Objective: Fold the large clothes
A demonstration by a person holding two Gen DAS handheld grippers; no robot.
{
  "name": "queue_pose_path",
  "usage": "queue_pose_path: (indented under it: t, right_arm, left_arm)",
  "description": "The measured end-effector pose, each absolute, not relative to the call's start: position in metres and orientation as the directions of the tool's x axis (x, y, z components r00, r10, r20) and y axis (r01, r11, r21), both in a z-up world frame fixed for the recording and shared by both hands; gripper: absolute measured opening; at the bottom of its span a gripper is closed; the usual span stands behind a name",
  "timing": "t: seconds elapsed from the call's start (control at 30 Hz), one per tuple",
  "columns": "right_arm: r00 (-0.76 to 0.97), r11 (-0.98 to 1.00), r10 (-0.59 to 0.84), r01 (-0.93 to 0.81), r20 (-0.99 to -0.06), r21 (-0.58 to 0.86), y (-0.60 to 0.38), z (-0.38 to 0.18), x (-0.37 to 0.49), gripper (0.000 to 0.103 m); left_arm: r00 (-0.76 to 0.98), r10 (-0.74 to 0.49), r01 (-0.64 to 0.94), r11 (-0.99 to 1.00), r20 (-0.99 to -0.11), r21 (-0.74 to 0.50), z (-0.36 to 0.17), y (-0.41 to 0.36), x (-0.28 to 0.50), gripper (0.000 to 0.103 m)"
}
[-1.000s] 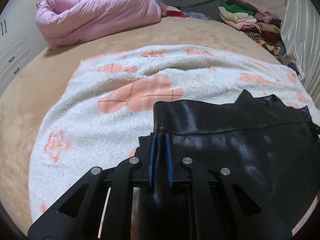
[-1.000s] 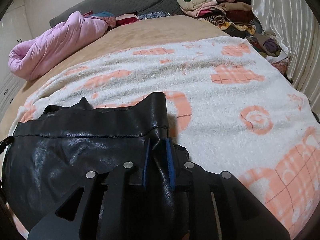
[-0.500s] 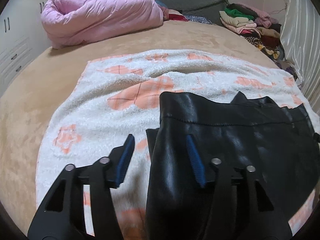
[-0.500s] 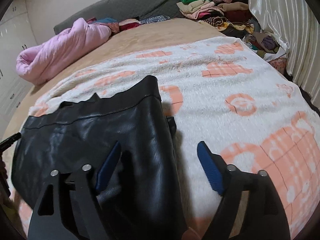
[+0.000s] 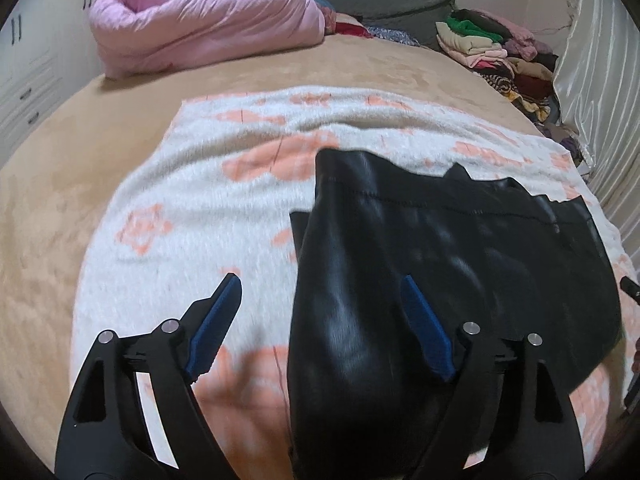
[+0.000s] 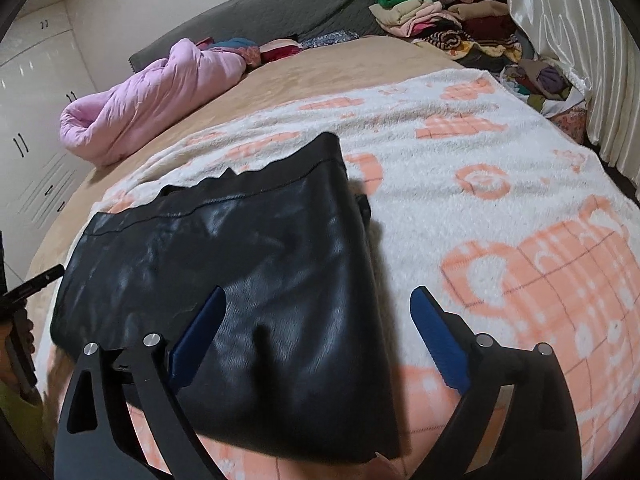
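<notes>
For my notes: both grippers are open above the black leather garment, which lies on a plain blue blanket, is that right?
Not quite. Both the left gripper and right gripper are open over the black leather garment, but the blanket is white with orange patterns, as the right wrist view shows.

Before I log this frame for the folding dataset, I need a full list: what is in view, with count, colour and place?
Leather garment: one, black, folded, on the blanket.
Blanket: one, white with orange patterns, spread over the bed.
Bed cover: one, tan, under the blanket.
Quilt: one, pink, rolled at the far left of the bed.
Headboard cushion: one, grey, at the far end.
Clothes pile: one heap, mixed colours, far right corner.
Curtain: pale, shiny, right side.
Cabinets: white, left wall.
Left tool: black with blue pads, open above the garment's left edge.
Right tool: same colours, open above its right edge.
</notes>
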State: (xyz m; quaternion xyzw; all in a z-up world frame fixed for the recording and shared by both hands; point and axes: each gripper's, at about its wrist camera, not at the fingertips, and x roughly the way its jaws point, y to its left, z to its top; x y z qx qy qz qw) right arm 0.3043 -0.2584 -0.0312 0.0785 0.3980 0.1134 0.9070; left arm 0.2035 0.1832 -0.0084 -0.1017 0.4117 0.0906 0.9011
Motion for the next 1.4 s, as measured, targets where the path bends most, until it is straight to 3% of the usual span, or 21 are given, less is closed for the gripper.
queue_pose_path:
  t: [0.13, 0.33, 0.5, 0.6, 0.63, 0.73, 0.87, 1.2, 1.4]
  right_arm:
    - [0.648, 0.962, 0.269, -0.142, -0.713, 0.234, -0.259, -0.034, 0.298, 0.093]
    - [0.630, 0.966, 0.258, -0.141, -0.733, 0.218, -0.260, -0.043, 0.297, 0.093]
    - [0.572, 0.941, 0.322, -0.107, -0.754, 0.321, -0.273, -0.064, 0.307, 0.093]
    - [0.537, 0.897, 0.418, -0.114, -0.733, 0.428, -0.279, -0.075, 0.309, 0.072]
    - [0.527, 0.872, 0.460, -0.119, -0.714, 0.475, -0.281, -0.078, 0.309, 0.057]
    - [0.534, 0.862, 0.479, -0.135, -0.697, 0.489, -0.278, -0.079, 0.303, 0.044]
    - [0.541, 0.869, 0.465, -0.131, -0.700, 0.476, -0.276, -0.069, 0.296, 0.030]
    - [0.526, 0.871, 0.460, -0.111, -0.716, 0.478, -0.294, -0.061, 0.262, 0.029]
    - [0.540, 0.904, 0.398, -0.094, -0.741, 0.417, -0.292, -0.058, 0.246, 0.043]
  left_arm:
    - [0.625, 0.020, -0.244, 0.955, -0.781, -0.171, -0.019, 0.181, 0.191, 0.080]
    - [0.605, -0.035, -0.248, 0.941, -0.795, -0.230, -0.033, 0.180, 0.177, 0.081]
    - [0.599, -0.081, -0.264, 0.919, -0.797, -0.291, -0.042, 0.184, 0.176, 0.082]
    - [0.596, -0.119, -0.278, 0.897, -0.794, -0.343, -0.048, 0.189, 0.177, 0.083]
    - [0.591, -0.137, -0.285, 0.887, -0.795, -0.364, -0.051, 0.191, 0.177, 0.081]
    - [0.571, -0.191, -0.289, 0.863, -0.798, -0.413, -0.059, 0.190, 0.178, 0.058]
    - [0.566, -0.150, -0.283, 0.888, -0.811, -0.362, -0.052, 0.175, 0.175, 0.043]
    - [0.563, -0.162, -0.248, 0.902, -0.810, -0.353, -0.041, 0.159, 0.130, 0.041]
    - [0.572, -0.166, -0.245, 0.900, -0.803, -0.361, -0.042, 0.156, 0.113, 0.043]
